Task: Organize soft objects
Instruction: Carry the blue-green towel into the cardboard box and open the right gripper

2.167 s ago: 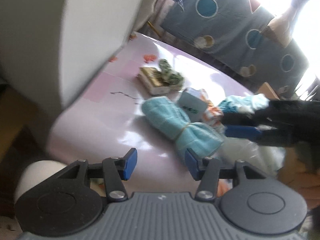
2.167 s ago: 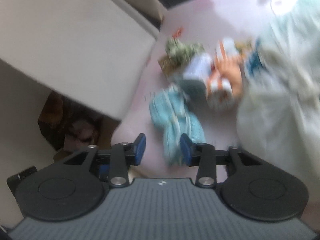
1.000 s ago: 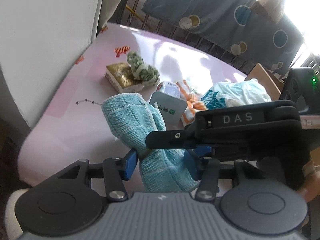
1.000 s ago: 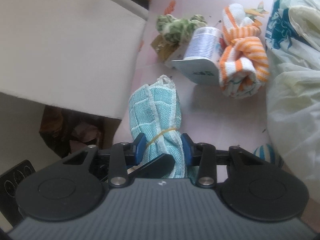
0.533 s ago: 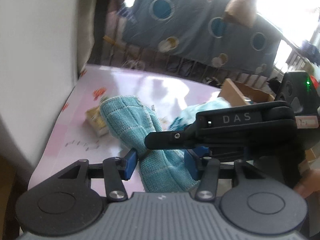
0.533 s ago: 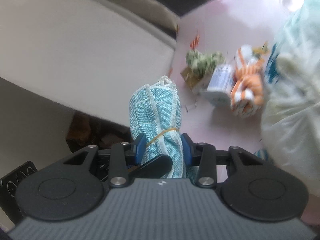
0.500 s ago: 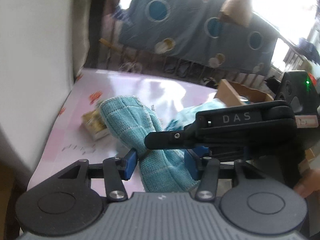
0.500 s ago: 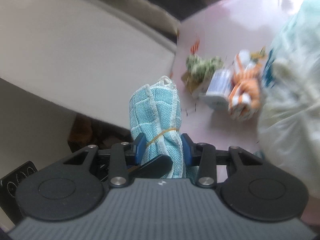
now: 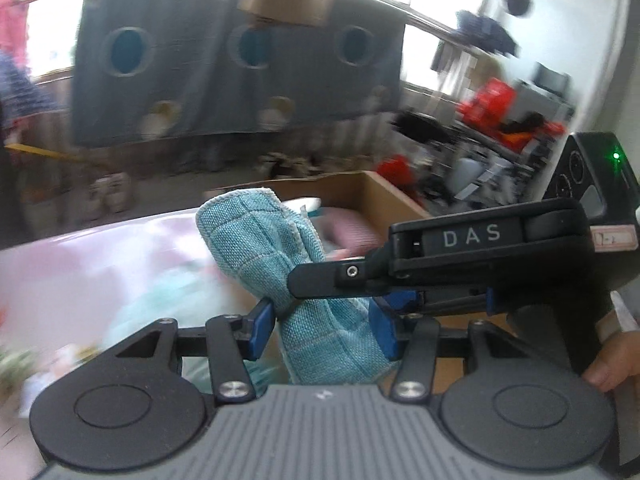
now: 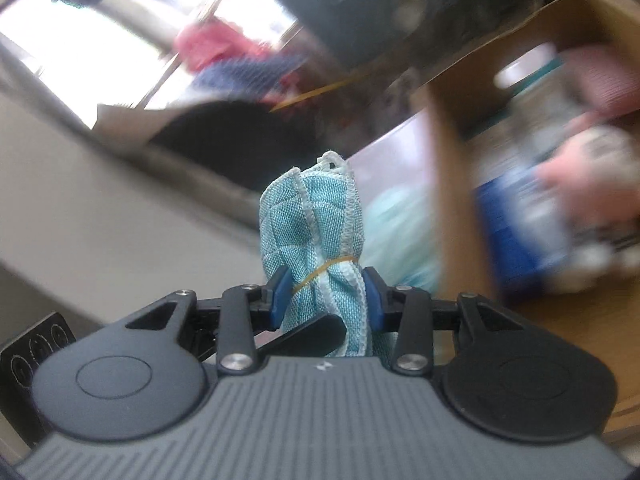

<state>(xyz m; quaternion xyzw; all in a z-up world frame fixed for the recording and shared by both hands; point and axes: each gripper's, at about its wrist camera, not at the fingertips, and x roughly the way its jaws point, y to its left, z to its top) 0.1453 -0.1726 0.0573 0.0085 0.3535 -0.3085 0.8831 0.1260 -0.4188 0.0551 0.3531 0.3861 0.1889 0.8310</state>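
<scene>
I had the teal cloth bundle (image 9: 304, 280), tied round its waist with a rubber band (image 10: 324, 270), pinched from both sides and carried in the air. My left gripper (image 9: 322, 326) had its blue pads pressed on the lower half of the bundle, and my right gripper (image 10: 325, 298) was clamped across the banded middle, reaching in from the right of the left wrist view with a hand (image 9: 612, 360) on its handle. The free end of the cloth stood up past the fingers in both views.

Behind the bundle sat an open cardboard box (image 9: 384, 196), its near wall (image 10: 452, 208) standing between the cloth and the blurred things inside. A pink tabletop (image 9: 80, 256) lay below to the left, with a pale green plastic bag (image 9: 160, 300) smeared by motion. Farther back hung a grey blanket with blue circles (image 9: 240, 52) before bright windows, and a cluttered shelf (image 9: 500, 132) stood at the right.
</scene>
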